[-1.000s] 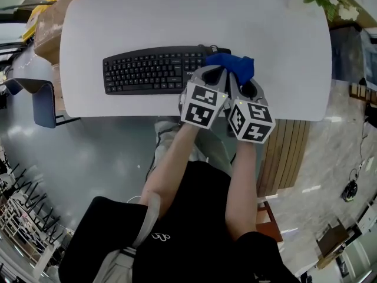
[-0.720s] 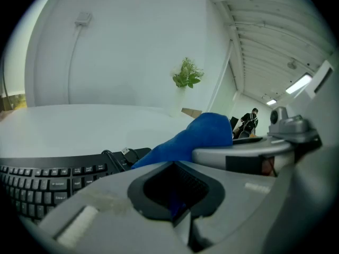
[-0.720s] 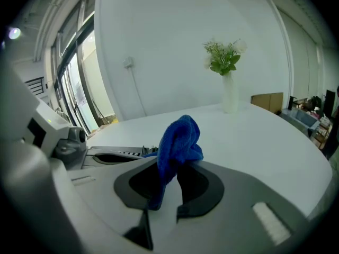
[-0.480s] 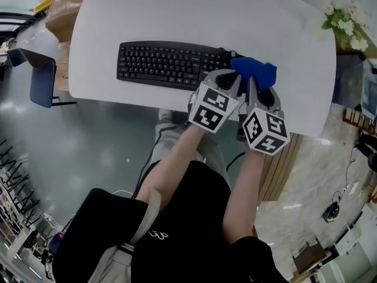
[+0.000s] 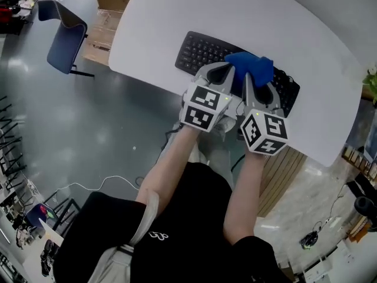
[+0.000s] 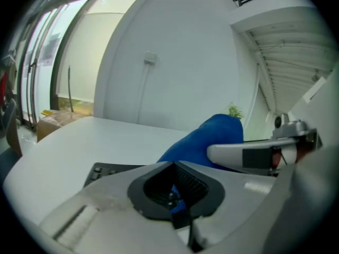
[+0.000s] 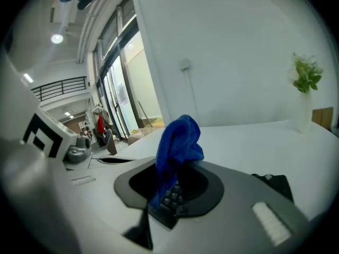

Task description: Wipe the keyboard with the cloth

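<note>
The white table (image 5: 177, 16) is carrying everything, and the black keyboard (image 5: 203, 50) is lying near its front edge, slanting across the head view. I am holding my 2 tongs side by side over the keyboard's middle stretch. My left tongs (image 5: 227, 74) are pinching shut with only a small blue fold caught at their tips. My right tongs (image 5: 252, 82) are clamping down on a thicker twist of the same blue cloth (image 5: 250, 67), which is bunching up above the jaws in a loose lump. In the right gripper view keys are showing just beneath the closed jaws, so the cloth is sitting right over the keyboard, though I cannot tell whether it is pressing on the keys or hanging just above them. Judging how far along I am: the cloth is in hand and at the keyboard, so the pick-up part is looking done, and the wiping itself is the step I am in. Nothing on the keys is telling me which ones are already wiped. The keyboard's left end is lying bare on 1 side of the cloth and its right end is peeking out on the other, so I am guessing those ends are waiting for a pass. With the cloth gathered into a lump, I am judging that it is covering only a narrow strip at a time, so several strokes are probably remaining.
</note>
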The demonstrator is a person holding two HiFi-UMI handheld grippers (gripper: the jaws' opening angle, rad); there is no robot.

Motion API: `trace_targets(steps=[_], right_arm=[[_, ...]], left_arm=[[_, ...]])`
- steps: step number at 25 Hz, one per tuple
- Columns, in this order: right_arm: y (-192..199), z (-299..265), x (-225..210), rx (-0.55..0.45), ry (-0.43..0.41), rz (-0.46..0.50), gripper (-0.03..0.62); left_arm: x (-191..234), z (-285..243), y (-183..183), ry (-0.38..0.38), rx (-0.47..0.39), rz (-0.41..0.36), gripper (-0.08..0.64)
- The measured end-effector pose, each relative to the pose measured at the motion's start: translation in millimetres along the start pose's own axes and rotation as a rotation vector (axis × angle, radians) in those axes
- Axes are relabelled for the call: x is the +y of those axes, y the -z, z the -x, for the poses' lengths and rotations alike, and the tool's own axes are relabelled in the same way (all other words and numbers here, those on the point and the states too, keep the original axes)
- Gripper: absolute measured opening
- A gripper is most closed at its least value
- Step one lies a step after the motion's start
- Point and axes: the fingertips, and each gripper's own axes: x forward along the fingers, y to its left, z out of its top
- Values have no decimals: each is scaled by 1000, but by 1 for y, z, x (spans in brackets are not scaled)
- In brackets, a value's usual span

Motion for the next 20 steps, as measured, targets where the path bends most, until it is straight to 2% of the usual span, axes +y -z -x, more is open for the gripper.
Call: trace_targets(steps=[3, 9, 12, 16, 20], right_arm=[[4, -24, 51, 15, -62, 23, 83], [29, -57, 125, 51, -142, 19, 83], [38, -69, 145, 74, -165, 6, 83], [59, -85, 163, 111, -166, -14, 83], [77, -95, 155, 134, -140, -65, 81]], left_arm=[[49, 31, 6, -64, -13, 39, -3], [112, 74, 29, -139, -6, 70, -3], [132, 84, 34, -157, 7, 84, -4], [149, 86, 49, -133, 66, 94, -4], [155, 79, 62, -122, 109, 77, -3]])
